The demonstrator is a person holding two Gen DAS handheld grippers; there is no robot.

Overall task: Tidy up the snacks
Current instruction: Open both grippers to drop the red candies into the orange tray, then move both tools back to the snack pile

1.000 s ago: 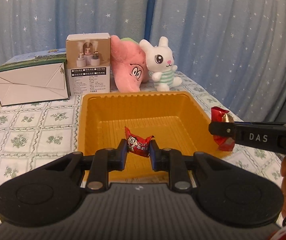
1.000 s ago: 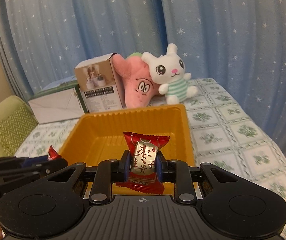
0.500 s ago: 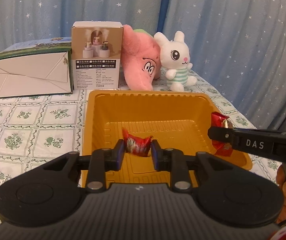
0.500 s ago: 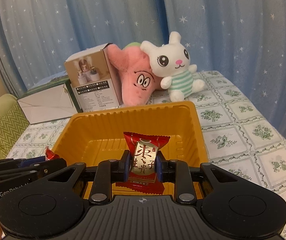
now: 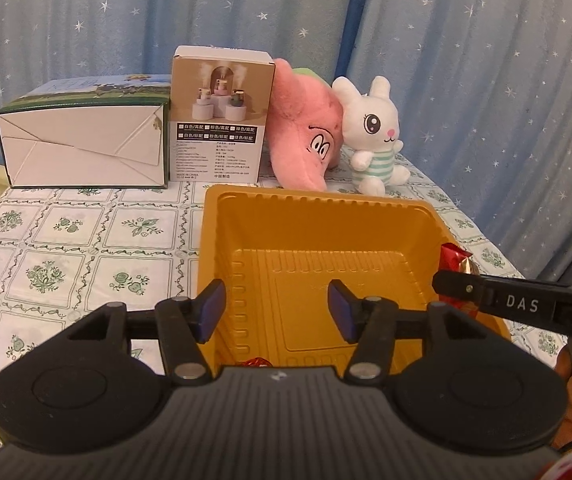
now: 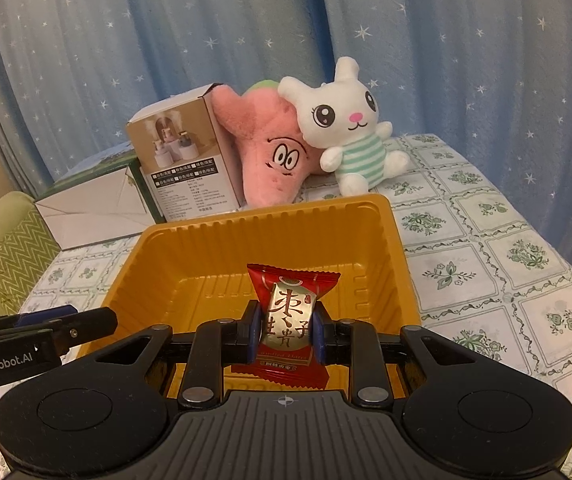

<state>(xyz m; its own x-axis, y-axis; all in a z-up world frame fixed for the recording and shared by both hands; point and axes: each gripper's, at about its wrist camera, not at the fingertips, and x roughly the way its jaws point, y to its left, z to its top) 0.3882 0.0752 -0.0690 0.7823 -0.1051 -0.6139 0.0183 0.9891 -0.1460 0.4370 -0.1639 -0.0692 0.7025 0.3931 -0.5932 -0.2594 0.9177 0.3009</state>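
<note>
left gripper (image 5: 276, 306) opening, empty over tray (image 5: 325, 216) — right gripper (image 6: 286, 330) clamps red candy (image 6: 289, 312).

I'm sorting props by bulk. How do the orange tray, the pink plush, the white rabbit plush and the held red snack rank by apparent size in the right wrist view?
Largest to smallest, as they look:
1. orange tray
2. pink plush
3. white rabbit plush, close to the pink one, so unsure
4. red snack, though nearness to the camera enlarges it

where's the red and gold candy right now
In the right wrist view the red and gold candy sits clamped in the right claw, held over the near part of the orange tray.
</note>
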